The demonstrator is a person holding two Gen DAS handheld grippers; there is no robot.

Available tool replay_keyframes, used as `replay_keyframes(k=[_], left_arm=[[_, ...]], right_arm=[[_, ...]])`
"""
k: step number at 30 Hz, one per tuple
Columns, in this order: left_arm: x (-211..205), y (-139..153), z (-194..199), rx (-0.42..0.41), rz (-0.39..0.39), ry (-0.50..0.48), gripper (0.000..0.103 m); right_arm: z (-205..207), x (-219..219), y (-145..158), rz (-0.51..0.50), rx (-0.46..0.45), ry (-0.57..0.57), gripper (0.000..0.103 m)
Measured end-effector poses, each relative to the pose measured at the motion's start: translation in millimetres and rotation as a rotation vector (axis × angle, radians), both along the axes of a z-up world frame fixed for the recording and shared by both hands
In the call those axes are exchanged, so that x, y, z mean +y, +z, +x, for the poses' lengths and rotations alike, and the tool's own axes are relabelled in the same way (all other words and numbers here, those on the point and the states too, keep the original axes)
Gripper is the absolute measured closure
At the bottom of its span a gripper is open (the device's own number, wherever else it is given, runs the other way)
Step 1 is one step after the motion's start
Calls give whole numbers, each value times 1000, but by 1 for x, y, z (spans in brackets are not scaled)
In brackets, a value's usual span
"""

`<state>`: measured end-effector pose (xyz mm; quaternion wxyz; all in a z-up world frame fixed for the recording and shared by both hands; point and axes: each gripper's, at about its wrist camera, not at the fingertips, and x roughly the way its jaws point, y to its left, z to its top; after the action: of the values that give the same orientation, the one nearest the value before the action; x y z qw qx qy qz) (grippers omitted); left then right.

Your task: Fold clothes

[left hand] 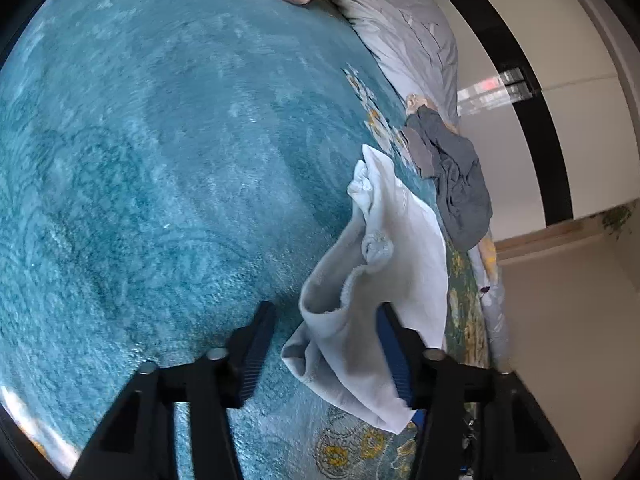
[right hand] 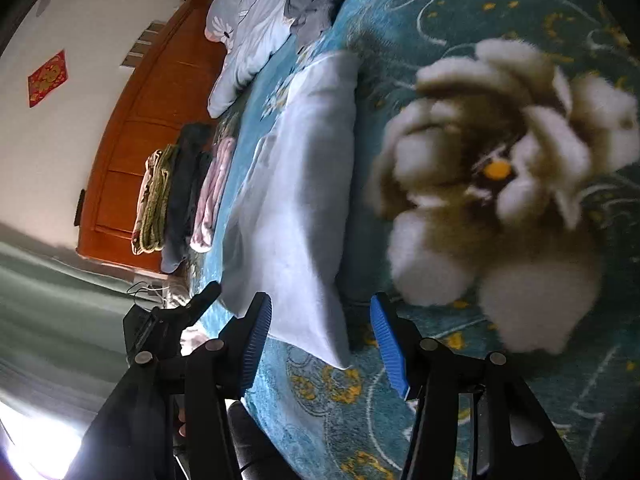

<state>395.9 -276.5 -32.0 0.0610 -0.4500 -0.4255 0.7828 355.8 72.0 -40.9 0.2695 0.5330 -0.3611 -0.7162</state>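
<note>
Bed (left hand: pixel 160 160): teal plush blanket with flower print, the work surface. Folded stack (right hand: pixel 176 196) sits at the headboard (right hand: pixel 132 152), likely finished pile. Grey garment (left hand: pixel 460 184) crumpled at bed edge, probably waiting. White garment (left hand: pixel 384 280) lies bunched between both grippers. Left gripper (left hand: pixel 328 344) jaws apart, cloth draped over one finger. Right gripper (right hand: pixel 320 336) apart, straddling its corner.

pale garment (left hand: pixel 384 264) lies on blanket (left hand: pixel 160 160), crumpled garment (left hand: pixel 456 184) beside.
</note>
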Motion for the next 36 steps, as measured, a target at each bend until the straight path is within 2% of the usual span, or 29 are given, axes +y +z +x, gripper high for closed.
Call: replay_keyframes(k=[1,2,4,7,10,14,17,20,25,31,34,36], left_arm=[[2,3,-1,3,-25,-2,77],[4,6,-3,7,-51,-4,81],[10,15,-4,27,-120,-14,82],[22,31,-5,75,-209,-62,91],[30,43,-7,105,-242,-102,93],[25,47,-14,113,-66,-102,95],[20,53,-15,118,0,-91,95],[15,57,-16,126,50,-86,96],[9,57,-15,135,174,-82,96],[8,54,-11,134,174,-96,96],[2,35,-6,94,162,-82,95],[0,18,-2,47,154,-64,96]], right_arm=[[0,0,0,-4,0,5,50],[0,-1,-1,-8,0,10,50],[1,-1,-2,-12,-2,13,50],[4,3,0,-12,0,15,50],[12,2,10,72,40,49,50],[28,-20,31,298,170,170,44],[39,-47,37,467,277,242,44],[45,-70,32,601,339,278,44],[45,-78,28,684,380,208,44],[46,-94,29,861,480,162,44],[49,-72,41,931,532,27,45],[46,-65,43,956,529,14,45]])
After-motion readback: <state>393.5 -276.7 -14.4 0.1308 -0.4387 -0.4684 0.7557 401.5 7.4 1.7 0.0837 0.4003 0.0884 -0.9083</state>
